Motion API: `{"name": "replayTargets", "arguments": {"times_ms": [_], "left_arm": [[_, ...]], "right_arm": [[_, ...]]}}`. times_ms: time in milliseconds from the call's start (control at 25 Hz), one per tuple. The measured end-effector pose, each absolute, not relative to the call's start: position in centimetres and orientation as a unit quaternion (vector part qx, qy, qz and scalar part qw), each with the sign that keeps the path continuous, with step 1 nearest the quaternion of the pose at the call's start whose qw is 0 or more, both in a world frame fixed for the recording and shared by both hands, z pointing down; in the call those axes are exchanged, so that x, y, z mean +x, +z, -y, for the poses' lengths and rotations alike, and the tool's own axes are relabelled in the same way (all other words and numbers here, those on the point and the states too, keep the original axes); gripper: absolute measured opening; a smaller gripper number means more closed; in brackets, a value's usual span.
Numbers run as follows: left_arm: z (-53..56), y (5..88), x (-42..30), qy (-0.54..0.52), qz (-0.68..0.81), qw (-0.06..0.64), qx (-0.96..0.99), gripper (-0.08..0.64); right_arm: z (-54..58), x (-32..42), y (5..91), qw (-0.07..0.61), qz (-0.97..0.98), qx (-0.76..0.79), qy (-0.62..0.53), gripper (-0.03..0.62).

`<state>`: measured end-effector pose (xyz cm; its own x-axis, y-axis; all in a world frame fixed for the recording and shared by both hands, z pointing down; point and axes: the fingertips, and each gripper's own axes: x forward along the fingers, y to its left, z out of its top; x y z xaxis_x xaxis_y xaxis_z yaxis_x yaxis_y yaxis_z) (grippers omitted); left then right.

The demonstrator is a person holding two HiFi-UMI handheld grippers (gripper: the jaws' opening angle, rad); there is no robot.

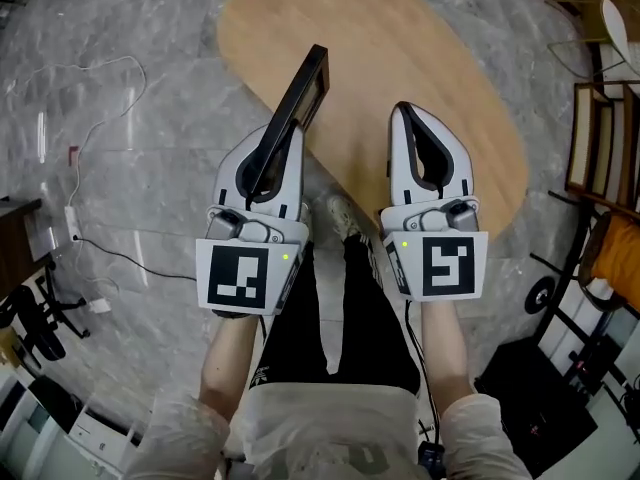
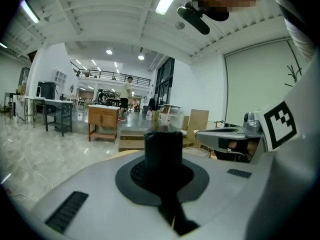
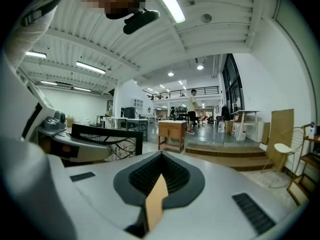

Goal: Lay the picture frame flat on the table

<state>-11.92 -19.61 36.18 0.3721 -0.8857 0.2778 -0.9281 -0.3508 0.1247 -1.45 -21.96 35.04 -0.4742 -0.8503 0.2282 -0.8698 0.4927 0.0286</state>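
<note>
A black picture frame (image 1: 298,103) stands on edge in my left gripper (image 1: 283,133), which is shut on its lower part. The frame sticks forward and up over the near edge of the oval wooden table (image 1: 400,48). In the left gripper view its dark edge (image 2: 163,151) rises straight out of the jaws. My right gripper (image 1: 404,110) hovers beside it over the table edge, shut and holding nothing. From the right gripper view the frame (image 3: 105,140) shows a branch drawing, off to the left.
A white cable (image 1: 105,78) and a power strip (image 1: 72,223) lie on the marble floor at the left. Wooden shelving (image 1: 600,138) and a black case (image 1: 540,398) stand at the right. The person's legs (image 1: 335,308) are below the grippers.
</note>
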Motion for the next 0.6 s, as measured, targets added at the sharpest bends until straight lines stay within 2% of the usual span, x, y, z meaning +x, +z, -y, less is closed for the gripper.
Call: {"name": "replayTargets", "arguments": {"times_ms": [280, 600], "left_arm": [[18.7, 41.7, -11.4, 0.095, 0.541, 0.161, 0.82, 0.019], [18.1, 45.1, -10.8, 0.112, 0.524, 0.18, 0.825, 0.018]], "right_arm": [[19.5, -1.7, 41.6, 0.131, 0.848, 0.506, 0.087, 0.006], [18.7, -2.2, 44.8, 0.138, 0.842, 0.51, 0.112, 0.006]]}}
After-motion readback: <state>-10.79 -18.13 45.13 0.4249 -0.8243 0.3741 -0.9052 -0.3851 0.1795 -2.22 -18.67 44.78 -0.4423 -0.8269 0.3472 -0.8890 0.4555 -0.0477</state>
